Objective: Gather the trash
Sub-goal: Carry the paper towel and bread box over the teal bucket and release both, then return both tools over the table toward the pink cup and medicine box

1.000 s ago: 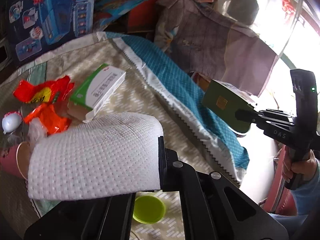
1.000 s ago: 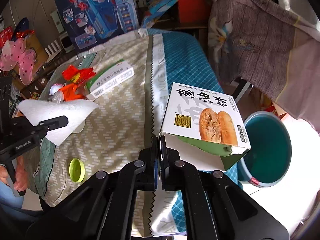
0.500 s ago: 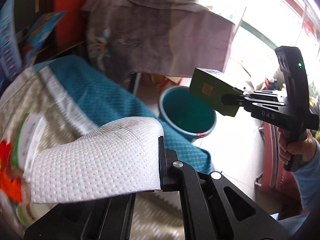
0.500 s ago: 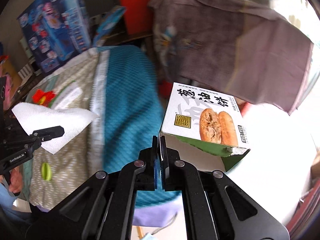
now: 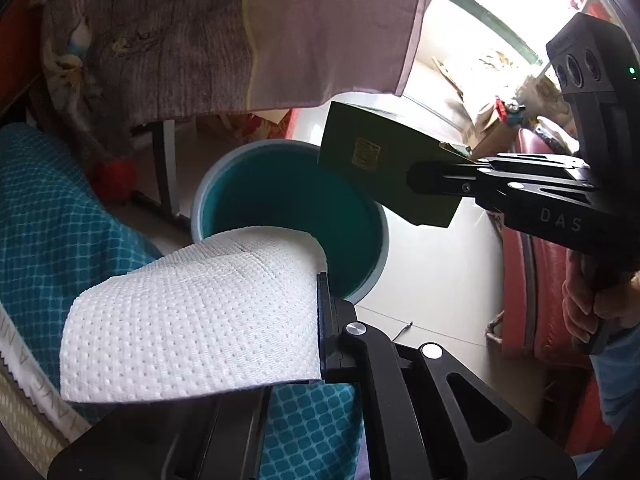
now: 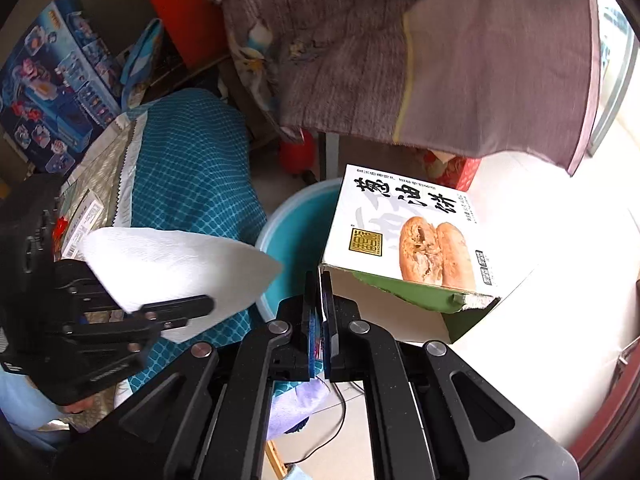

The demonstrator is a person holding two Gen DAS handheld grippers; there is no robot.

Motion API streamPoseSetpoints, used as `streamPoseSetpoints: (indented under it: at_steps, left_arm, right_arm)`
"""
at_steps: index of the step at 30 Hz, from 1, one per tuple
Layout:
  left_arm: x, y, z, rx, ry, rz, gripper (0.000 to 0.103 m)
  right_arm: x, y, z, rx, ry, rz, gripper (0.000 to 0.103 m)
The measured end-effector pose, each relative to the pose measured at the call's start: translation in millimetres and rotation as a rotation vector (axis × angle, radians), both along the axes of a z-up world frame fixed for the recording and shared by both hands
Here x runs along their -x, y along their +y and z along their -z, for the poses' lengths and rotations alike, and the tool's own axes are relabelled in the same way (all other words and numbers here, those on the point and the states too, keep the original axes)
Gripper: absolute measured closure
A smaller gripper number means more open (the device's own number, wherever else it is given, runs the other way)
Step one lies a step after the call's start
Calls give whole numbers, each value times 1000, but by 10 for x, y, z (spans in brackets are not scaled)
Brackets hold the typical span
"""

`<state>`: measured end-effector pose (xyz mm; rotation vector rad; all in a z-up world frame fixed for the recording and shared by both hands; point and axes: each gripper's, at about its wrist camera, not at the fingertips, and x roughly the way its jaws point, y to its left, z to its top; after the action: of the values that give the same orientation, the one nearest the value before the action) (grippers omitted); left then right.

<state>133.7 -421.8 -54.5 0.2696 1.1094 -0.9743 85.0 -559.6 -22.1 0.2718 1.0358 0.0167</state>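
My left gripper (image 5: 320,292) is shut on a white paper towel (image 5: 192,320), which droops left over the table's edge. Just beyond it a round teal bin (image 5: 260,192) stands on the floor. My right gripper (image 6: 319,280) is shut on the flap of a food box (image 6: 404,236) printed with bread on white and green underneath. That box hangs over the bin's (image 6: 292,236) right rim. In the left wrist view the right gripper (image 5: 420,178) holds the box (image 5: 384,168) above the bin. In the right wrist view the left gripper (image 6: 200,304) and towel (image 6: 172,264) hang at the bin's left side.
A table under teal checked cloth (image 5: 48,220) lies left of the bin. A purple-grey garment (image 5: 200,32) hangs above and behind it. A blue toy box (image 6: 48,88) stands at the back left. A hand (image 5: 588,300) grips the right tool, with a red seat (image 5: 536,272) behind.
Both grippers swung off the tabletop towards the floor bin, still carrying the towel and the box. The table's litter has left view and the bin now fills the middle.
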Motion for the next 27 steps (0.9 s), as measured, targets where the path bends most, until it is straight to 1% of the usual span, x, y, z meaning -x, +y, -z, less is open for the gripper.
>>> streamPoseSetpoints:
  at_steps: [2,5,6,7,8,9,10,12,14,16,17,19,20,21,22,23,25,27]
  left_arm:
    - [-52,-136,95,-8,21,9,101]
    - [-158,-257,233,-33,54,4,98]
    - [-181,-263,265,-42,62,-3,90]
    - [-216,-253,297,-51,61,-16,73]
    - [-255,-238,324,-63,54,-34,49]
    - [-283,-222,331,-66,46,-46,40]
    - [-303,-199,329,-67,26,-62,34]
    - [-327,-148,294,-74,13,-77,32]
    - [-337,-48,254,-77,15,-94,23]
    - [-341,81,222,-75,-1,-125,15]
    - [-338,130,202,-72,-3,-135,13]
    - [-343,246,177,-64,2,-156,12]
    - [-324,292,158,-60,2,-162,11]
    - [-312,332,141,-58,0,-168,11]
    - [-305,380,129,-59,-4,-176,10]
    - [-287,400,112,-62,-9,-180,9]
    - [-260,449,99,-64,-20,-187,9]
    - [-237,507,79,-70,-35,-194,9]
  right_arm:
    - [-32,-58,58,-12,20,1,100]
    - [-129,-127,110,-17,45,-5,100]
    - [-165,-145,121,-19,51,-9,100]
    - [-189,-161,124,-19,53,-12,100]
    - [-232,-168,133,-21,57,-18,100]
    - [-270,-169,140,-25,60,-23,100]
    - [-307,-166,147,-26,62,-29,100]
    - [-369,-164,163,-34,66,-40,100]
    - [-422,-150,192,-45,71,-51,100]
    - [-457,-120,230,-48,78,-61,100]
    - [-478,-89,258,-52,85,-68,100]
    - [-512,-44,296,-57,100,-82,99]
    - [-531,-11,317,-62,110,-87,95]
    - [-542,10,332,-66,116,-90,94]
    - [-553,24,345,-71,125,-87,89]
    - [-563,32,346,-70,126,-84,75]
    - [-550,54,324,-50,116,-79,59]
    - [-546,92,299,-40,116,-77,58]
